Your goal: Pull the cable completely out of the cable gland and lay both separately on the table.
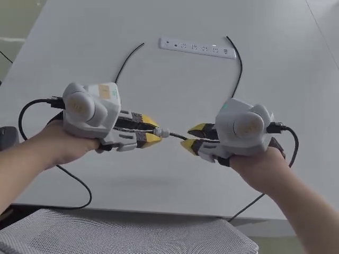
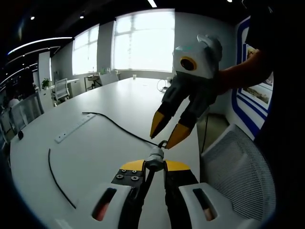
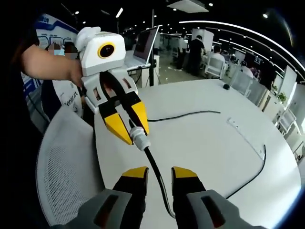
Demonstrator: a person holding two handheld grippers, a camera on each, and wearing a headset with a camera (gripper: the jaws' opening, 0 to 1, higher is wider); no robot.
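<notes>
My left gripper is held above the white table, shut on a small grey-white cable gland, which sticks out past its yellow tips. In the left gripper view the gland sits clamped between the jaws. A thin black cable leaves the gland and runs toward my right gripper. That gripper faces the left one, a short gap away. In the right gripper view the cable passes down between the right gripper's parted yellow tips, and no pad touches it.
A white power strip lies at the table's far side. Two loose black cables lie on either side of it. A grey mesh chair stands below the table's near edge, under both grippers.
</notes>
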